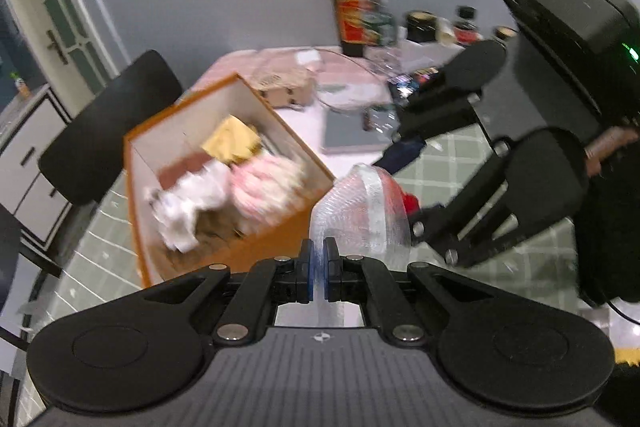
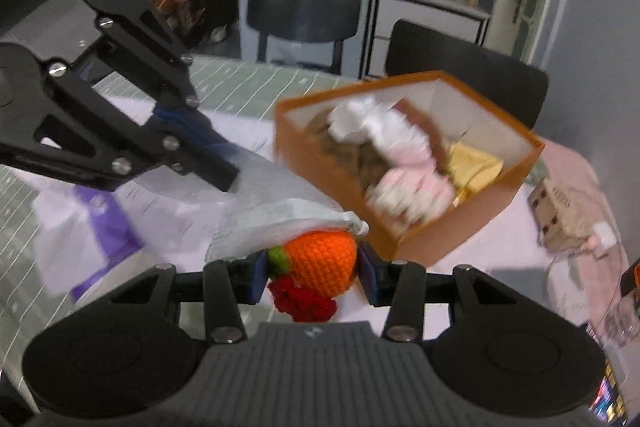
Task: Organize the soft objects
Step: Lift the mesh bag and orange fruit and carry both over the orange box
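My right gripper (image 2: 314, 273) is shut on an orange crocheted toy (image 2: 326, 261) with a green leaf; a red crocheted piece (image 2: 304, 301) hangs below it. A white translucent mesh bag (image 2: 276, 211) drapes over the toy's top. My left gripper (image 1: 319, 257) is shut on the edge of that mesh bag (image 1: 360, 215), holding it above the table. In the right wrist view the left gripper (image 2: 226, 177) reaches in from the left. In the left wrist view the right gripper (image 1: 406, 183) comes in from the right. An orange box (image 1: 224, 163) (image 2: 408, 155) behind holds several soft items.
A table with a green grid cloth (image 1: 100, 247) carries bottles (image 1: 354, 3) and jars at the back, a cardboard carton (image 2: 560, 211), a glass bowl (image 1: 348, 87), and purple-and-white papers (image 2: 100, 219). Black chairs (image 1: 112, 123) (image 2: 464, 75) stand beside the box.
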`<state>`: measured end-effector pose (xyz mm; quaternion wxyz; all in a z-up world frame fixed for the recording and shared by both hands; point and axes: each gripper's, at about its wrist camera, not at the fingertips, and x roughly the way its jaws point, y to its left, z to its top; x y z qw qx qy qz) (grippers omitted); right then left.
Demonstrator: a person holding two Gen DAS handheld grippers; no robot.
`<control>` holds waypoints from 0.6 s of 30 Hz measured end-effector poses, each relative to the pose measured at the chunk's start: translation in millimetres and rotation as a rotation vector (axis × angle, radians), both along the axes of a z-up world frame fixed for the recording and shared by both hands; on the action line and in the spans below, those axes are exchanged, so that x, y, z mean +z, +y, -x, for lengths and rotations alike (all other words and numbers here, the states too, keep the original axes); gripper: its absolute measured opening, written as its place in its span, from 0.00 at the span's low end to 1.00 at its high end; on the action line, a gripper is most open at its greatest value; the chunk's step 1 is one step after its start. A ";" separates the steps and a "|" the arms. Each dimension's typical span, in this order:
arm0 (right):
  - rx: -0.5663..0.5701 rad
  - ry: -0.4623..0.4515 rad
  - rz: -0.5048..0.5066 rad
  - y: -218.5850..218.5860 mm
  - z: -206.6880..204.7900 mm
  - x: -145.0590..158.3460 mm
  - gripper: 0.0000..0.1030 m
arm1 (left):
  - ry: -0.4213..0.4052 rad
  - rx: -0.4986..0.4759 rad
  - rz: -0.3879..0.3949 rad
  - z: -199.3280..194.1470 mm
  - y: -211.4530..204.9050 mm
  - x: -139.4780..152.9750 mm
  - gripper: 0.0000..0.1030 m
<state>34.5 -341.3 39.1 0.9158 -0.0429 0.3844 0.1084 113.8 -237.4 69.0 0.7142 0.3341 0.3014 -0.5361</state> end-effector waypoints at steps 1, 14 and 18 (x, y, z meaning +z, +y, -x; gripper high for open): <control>-0.007 -0.008 0.000 -3.5 -7.1 1.8 0.44 | -0.003 0.009 0.001 -7.1 -5.6 2.9 0.04; -0.118 -0.047 0.004 -50.4 -99.2 7.5 0.44 | -0.013 0.130 -0.018 -98.0 -77.8 3.1 0.04; -0.172 -0.050 -0.013 -66.7 -128.1 3.0 0.44 | -0.018 0.186 -0.010 -125.5 -98.0 -2.7 0.04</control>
